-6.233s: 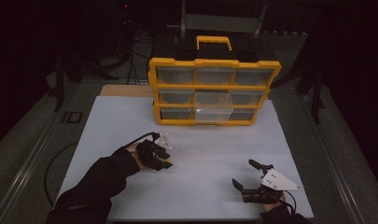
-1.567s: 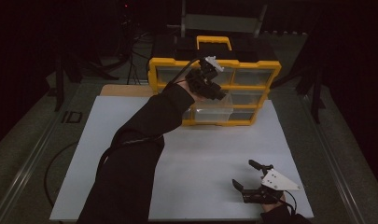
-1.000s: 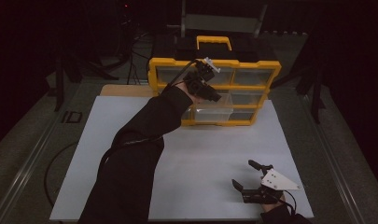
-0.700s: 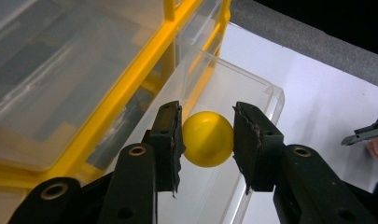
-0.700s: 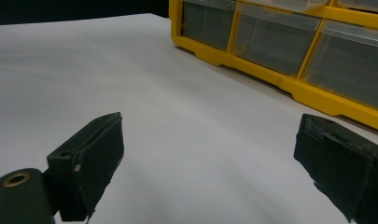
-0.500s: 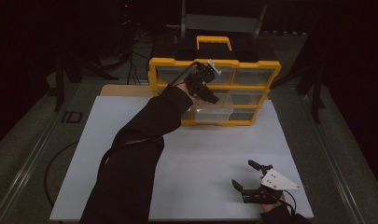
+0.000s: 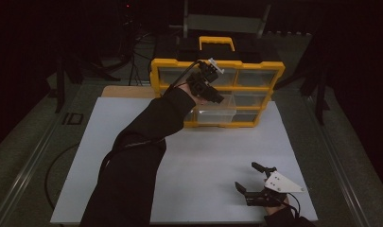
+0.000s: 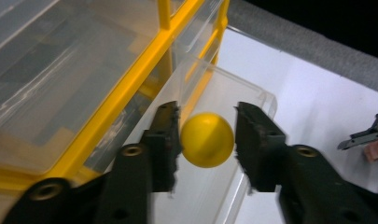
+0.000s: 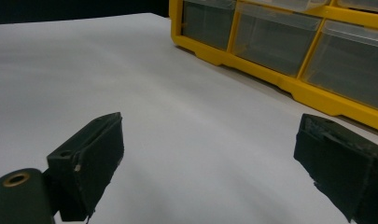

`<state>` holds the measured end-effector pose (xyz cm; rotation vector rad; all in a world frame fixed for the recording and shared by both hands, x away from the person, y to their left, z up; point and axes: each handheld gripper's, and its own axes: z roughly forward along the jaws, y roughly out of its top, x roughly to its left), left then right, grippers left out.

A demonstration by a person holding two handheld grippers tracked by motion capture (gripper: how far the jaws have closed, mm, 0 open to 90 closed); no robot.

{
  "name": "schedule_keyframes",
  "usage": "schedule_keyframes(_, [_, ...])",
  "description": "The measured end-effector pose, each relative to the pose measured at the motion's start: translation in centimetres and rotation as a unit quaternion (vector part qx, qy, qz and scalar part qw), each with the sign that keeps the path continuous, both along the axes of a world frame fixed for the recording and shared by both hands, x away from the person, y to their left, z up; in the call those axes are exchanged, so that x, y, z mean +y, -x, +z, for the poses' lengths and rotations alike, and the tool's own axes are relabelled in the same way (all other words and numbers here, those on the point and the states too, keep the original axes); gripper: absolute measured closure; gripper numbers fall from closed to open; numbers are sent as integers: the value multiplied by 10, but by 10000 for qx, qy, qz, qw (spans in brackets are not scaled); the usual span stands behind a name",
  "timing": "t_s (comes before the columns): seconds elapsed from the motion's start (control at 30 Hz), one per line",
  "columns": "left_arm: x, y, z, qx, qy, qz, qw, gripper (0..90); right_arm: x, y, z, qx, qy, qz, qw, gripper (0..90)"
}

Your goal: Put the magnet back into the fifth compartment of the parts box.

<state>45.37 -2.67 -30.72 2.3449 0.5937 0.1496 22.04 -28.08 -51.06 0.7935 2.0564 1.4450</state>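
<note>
Darkness surrounded the white table (image 7: 132, 156) in the high view, where a yellow-framed organiser (image 7: 217, 92) with clear plastic drawers stood at the far edge. Six seconds before, the left gripper (image 7: 216, 97) had been down on the sheet near the front; now it hung over the pulled-out middle drawer (image 7: 217, 113), the dark sleeve stretched across the table. The right gripper (image 7: 250, 182) lay unmoved near the front right corner, jaws spread wide and empty.

Seen from the left gripper view, a smooth, glossy yellow ball (image 8: 207, 139) sat between the matte black jaws directly above the open drawer (image 8: 252, 93), whose thin transparent walls caught the light. The jaws had just been opening: one pad seemed to graze the ball, while a sliver of gap showed at the other, so the grip looked released. That suggested the ball was being dropped into the drawer, the placing nearly done.

From the right gripper view, its own jaws stood far apart over bare, faintly sheened tabletop, with the organiser's hard yellow frame (image 9: 270, 77) and frosted drawer fronts beyond.
</note>
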Motion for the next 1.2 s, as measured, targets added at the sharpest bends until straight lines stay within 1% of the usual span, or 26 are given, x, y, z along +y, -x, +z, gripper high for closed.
schedule_keyframes(0.03, [0,1,1,-50,-50,11,10000,556,0,0,0,-4,-1,-1,10000,83])
schedule_keyframes(0.1, [0,2,0,-1,-41,13,10000,483,0,0,0,-9,5,-5,10000,83])
schedule_keyframes(0.13, [1,2,1,-48,-68,24,10000,437,0,0,0,-7,-1,-4,10000,84])
schedule_keyframes(0.17, [1,3,0,-17,-45,20,10000,407,0,0,0,-4,-5,-5,10000,84])
schedule_keyframes(0.23, [2,5,1,-49,-62,0,10000,307,0,0,1,-7,6,-4,10000,84])
schedule_keyframes(0.27, [2,6,0,-6,-72,-30,10000,287,0,0,1,-9,4,-4,10000,84])
schedule_keyframes(0.3, [1,7,0,2,-96,-46,9999,235,0,0,1,-14,9,-9,10000,83])
schedule_keyframes(0.4, [1,10,-1,-19,-126,-81,9999,161,0,0,1,-8,10,-12,10000,84])
schedule_keyframes(0.43, [1,11,-1,9,-105,-117,9999,159,0,0,1,-12,7,-12,10000,84])
schedule_keyframes(0.47, [1,12,-1,-58,-102,-114,9999,151,0,0,1,-14,6,-13,10000,84])
schedule_keyframes(0.53, [2,13,-2,-38,-99,-151,9998,143,0,0,1,-17,11,-12,10000,83])
schedule_keyframes(0.57, [2,14,-2,-56,-92,-98,9999,127,0,0,1,-13,7,-14,10000,83])
schedule_keyframes(0.7, [5,15,-2,-6,-91,-108,9999,102,0,0,0,-13,11,-14,10000,84])
schedule_keyframes(0.77, [5,17,-3,-11,-64,-108,9999,70,0,0,0,-28,7,-28,10000,83])
schedule_keyframes(0.8, [6,17,-4,39,-70,-198,9998,53,0,0,1,-60,10,-49,10000,83])
schedule_keyframes(0.83, [7,18,-4,95,-37,-252,9996,1,0,0,1,-61,3,-59,10000,84])
schedule_keyframes(0.87, [7,19,-5,88,-32,-270,9996,2,0,0,1,-64,-6,-67,10000,83])
schedule_keyframes(0.9, [8,20,-4,23,-68,-255,9996,2,-1,0,1,-58,-6,-75,10000,84])
schedule_keyframes(0.93, [9,21,-5,11,-31,-227,9997,1,-1,0,1,-57,0,-76,10000,83])
schedule_keyframes(0.97, [11,22,-5,26,13,-276,9996,1,0,0,1,-52,-2,-74,10000,83])
schedule_keyframes(1.0, [12,24,-5,-71,-9,-241,9997,1,0,0,1,-50,1,-70,10000,84])
schedule_keyframes(1.03, [13,24,-5,-77,14,-280,9996,1,0,0,1,-54,5,-66,10000,83])
schedule_keyframes(1.07, [15,25,-5,-70,111,-288,9995,1,0,0,1,-56,1,-63,10000,84])
schedule_keyframes(1.1, [17,26,-5,-154,108,-262,9995,1,0,0,1,-57,4,-63,10000,83])
schedule_keyframes(1.13, [18,27,-4,-153,183,-265,9994,1,0,0,1,-51,11,-74,10000,83])
schedule_keyframes(1.2, [21,29,-3,-176,250,-262,9992,1,0,0,0,-29,1,-78,10000,83])
